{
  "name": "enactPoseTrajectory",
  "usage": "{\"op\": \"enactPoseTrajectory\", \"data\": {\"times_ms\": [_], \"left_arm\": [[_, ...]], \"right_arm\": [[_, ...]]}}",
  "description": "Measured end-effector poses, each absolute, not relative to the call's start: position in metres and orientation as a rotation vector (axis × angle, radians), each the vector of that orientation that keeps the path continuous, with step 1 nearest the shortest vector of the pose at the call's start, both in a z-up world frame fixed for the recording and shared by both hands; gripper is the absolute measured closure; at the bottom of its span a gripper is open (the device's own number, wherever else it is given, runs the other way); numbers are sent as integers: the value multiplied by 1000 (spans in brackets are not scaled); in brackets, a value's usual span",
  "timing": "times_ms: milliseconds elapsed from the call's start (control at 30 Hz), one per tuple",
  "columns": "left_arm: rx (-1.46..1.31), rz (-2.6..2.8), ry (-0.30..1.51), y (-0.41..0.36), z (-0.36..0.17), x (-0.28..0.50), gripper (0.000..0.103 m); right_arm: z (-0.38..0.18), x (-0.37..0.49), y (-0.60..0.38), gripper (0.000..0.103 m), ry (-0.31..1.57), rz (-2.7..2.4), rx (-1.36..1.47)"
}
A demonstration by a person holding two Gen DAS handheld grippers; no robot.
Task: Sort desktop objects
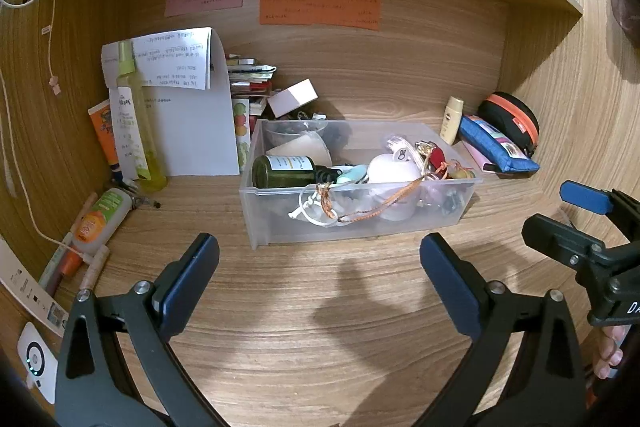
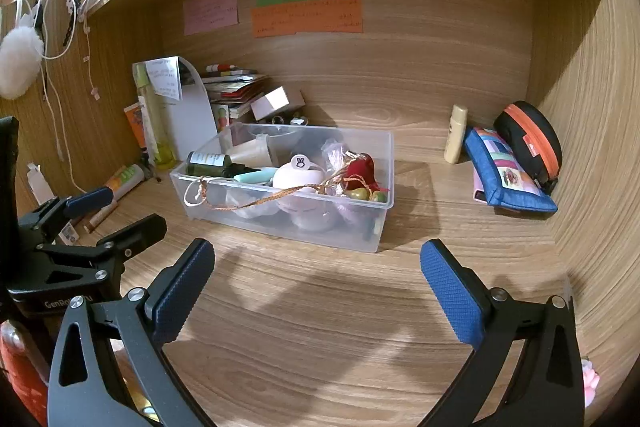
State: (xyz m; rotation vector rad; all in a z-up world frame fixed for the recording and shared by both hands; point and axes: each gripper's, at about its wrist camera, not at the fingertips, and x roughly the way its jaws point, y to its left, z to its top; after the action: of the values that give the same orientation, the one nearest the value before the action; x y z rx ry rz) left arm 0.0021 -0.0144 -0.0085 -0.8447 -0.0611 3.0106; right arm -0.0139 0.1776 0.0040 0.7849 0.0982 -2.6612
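On the wooden desk (image 1: 320,327), inside the alcove, a clear plastic bin (image 1: 460,205) sits mid-surface, already holding a dark green bottle (image 1: 282,171), a white round case (image 1: 390,167), a paper cup (image 1: 304,147), a red pouch (image 2: 362,169) and a braided cord (image 1: 372,207) that spills over the front wall. Left gripper (image 1: 320,269) spread wide, holding nothing, hovering over bare desk in front of the bin. Right gripper (image 2: 318,273) also wide and empty, just beside it. Loose things lie around: a white squeeze bottle with orange label (image 1: 100,221) lying at left, a yellow spray bottle (image 1: 146,131) upright against the papers (image 1: 196,131), a cream tube (image 1: 452,121) standing at right, a blue pencil case (image 1: 496,149) leaning on a black case with an orange zip (image 1: 510,117).

Bin half full plus loose items fits mid-sort or a layout left as intended; can't tell which.

Risks: the overhanging cord could snag a finger and drag the bin. The cream tube looks tippy; a nudge would topple it. The two grippers are close together, so they may collide. The spray bottle props up the paper, so pulling it may drop the sheets.
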Motion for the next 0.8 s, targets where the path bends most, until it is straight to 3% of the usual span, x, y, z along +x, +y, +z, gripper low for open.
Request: {"op": "enactPoseTrajectory", "data": {"times_ms": [800], "left_arm": [[-835,3002,-54,-10,-5,5,1]], "right_arm": [[4,-8,174,0,81,-2662,789]]}}
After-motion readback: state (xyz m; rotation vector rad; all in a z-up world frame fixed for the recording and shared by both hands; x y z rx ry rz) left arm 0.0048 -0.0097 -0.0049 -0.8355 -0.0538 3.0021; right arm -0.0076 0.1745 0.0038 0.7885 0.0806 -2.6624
